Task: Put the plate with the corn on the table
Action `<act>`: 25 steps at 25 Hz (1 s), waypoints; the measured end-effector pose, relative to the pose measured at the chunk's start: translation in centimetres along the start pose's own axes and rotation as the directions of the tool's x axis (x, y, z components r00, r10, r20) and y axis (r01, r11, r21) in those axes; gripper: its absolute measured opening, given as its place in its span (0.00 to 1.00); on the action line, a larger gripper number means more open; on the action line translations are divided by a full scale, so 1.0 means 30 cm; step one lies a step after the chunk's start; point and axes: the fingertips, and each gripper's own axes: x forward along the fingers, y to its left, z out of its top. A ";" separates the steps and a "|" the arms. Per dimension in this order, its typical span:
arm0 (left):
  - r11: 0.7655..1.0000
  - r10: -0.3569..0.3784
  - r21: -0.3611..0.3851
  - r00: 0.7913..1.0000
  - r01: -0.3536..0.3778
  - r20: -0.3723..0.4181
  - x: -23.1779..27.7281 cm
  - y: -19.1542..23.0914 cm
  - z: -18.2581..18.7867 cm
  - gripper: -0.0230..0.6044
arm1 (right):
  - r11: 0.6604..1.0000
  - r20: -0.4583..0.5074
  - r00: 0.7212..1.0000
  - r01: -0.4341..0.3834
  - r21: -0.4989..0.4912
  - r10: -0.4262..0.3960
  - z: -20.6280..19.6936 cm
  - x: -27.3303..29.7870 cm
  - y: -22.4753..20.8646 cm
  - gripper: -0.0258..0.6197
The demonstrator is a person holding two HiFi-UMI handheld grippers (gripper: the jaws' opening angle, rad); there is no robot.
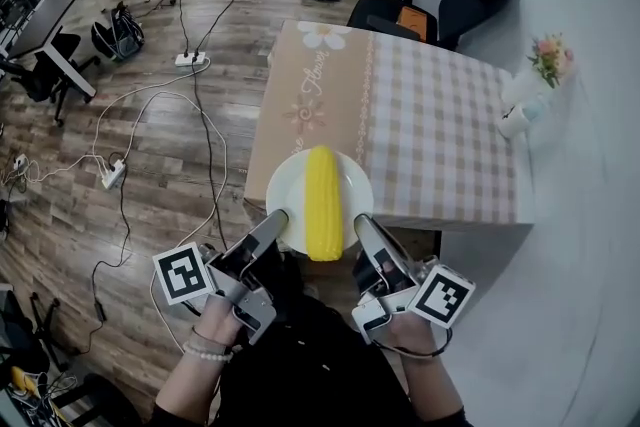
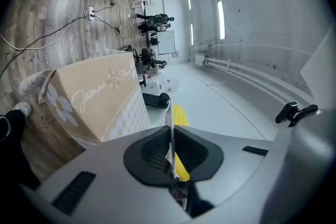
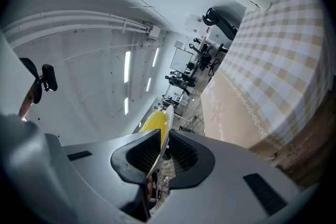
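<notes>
A white plate (image 1: 285,183) carrying a yellow corn cob (image 1: 322,201) hangs in the air just off the table's near edge, partly over it. My left gripper (image 1: 277,224) is shut on the plate's near-left rim, and my right gripper (image 1: 362,227) is shut on its near-right rim. In the left gripper view the plate rim (image 2: 169,128) runs edge-on between the dark pads, with the corn (image 2: 180,117) beyond. The right gripper view shows the rim (image 3: 165,126) pinched the same way, the corn (image 3: 152,121) on it. The table (image 1: 440,125) has a beige checked cloth.
A white vase with flowers (image 1: 530,90) stands at the table's right edge. Black office chairs (image 1: 440,5) sit behind the table. Cables and power strips (image 1: 188,60) lie on the wooden floor at the left. A white wall runs along the right.
</notes>
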 end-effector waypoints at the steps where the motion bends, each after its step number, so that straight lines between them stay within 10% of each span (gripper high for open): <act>1: 1.000 0.002 0.001 1.000 -0.002 -0.006 0.010 0.002 0.015 0.08 | 1.000 0.005 1.000 0.006 0.003 -0.006 0.008 0.014 -0.004 0.16; 25: 1.000 0.014 0.015 0.988 -0.011 -0.156 0.303 0.081 0.425 0.08 | 0.991 0.099 0.987 0.122 0.048 -0.126 0.193 0.405 -0.129 0.15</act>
